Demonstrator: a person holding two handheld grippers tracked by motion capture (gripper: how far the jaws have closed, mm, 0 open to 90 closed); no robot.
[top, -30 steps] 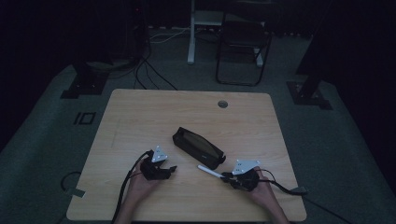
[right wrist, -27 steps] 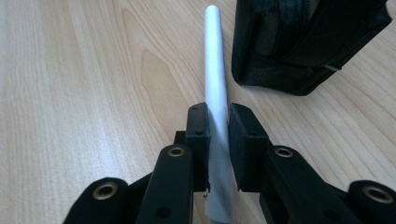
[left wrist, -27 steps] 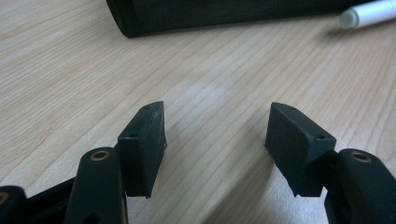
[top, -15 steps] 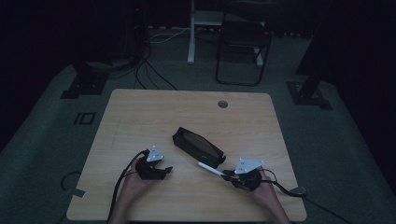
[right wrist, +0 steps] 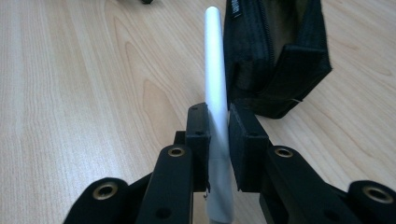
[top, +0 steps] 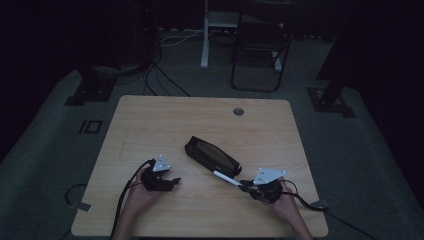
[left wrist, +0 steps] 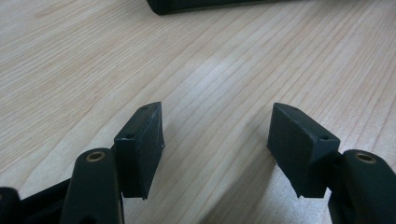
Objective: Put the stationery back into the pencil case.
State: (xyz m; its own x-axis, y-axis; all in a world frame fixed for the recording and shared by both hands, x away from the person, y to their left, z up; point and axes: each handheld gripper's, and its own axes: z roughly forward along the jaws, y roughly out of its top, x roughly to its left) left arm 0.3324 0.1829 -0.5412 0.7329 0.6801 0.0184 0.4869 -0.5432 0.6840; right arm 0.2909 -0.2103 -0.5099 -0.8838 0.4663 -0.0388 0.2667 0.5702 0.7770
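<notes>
Near the front edge of the pale wooden surface (top: 165, 115), your right tongs (right wrist: 218, 122) pinch a slim white pen (right wrist: 215, 60) just beside the open black zippered fabric pouch (right wrist: 275, 51); left tongs (left wrist: 217, 140) wide, empty. Risk: pen tip snagging the pouch rim, slipping sideways.

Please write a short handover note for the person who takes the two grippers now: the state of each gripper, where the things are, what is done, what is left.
Right gripper: shut on the white pen, tip pointing beside the open black pencil case.
Left gripper: open, nothing between its jaws, low over the table, left of the case.
Done: pen picked up.
Left, probably: put the pen into the case; the left gripper could steady the case.
</notes>
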